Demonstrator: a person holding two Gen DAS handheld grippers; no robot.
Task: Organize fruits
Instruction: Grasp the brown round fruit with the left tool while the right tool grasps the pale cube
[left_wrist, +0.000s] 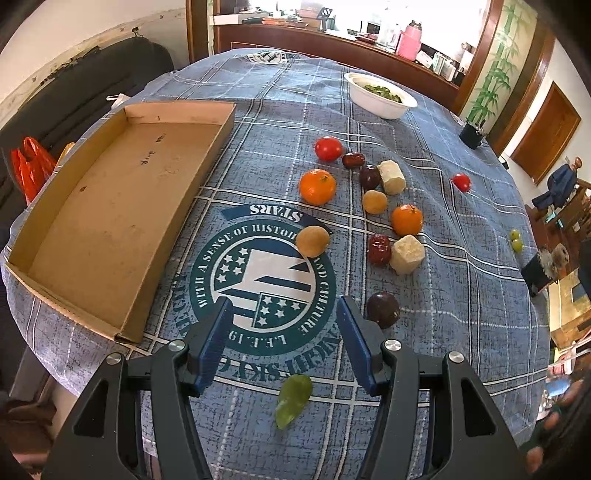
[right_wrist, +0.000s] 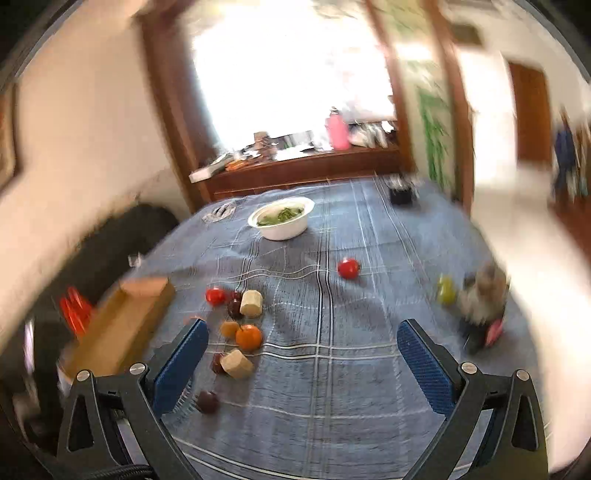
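Pick-up stage: left tool (left_wrist: 284, 325) apart over green fruit (left_wrist: 293, 404), right tool (right_wrist: 301, 350) apart, empty. Next: lower, clamp, carry to box (left_wrist: 110, 206).

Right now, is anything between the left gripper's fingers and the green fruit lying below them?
Nothing visible. The left gripper is open and empty, and the green fruit lies alone on the tablecloth, clear of the other fruit.

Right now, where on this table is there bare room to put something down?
The cardboard box is empty inside. Bare cloth lies between the box and the nearest orange, and between the white bowl and the fruit. It is crowded where the oranges, dates and pale chunks cluster. A green fruit lies under the open left gripper.
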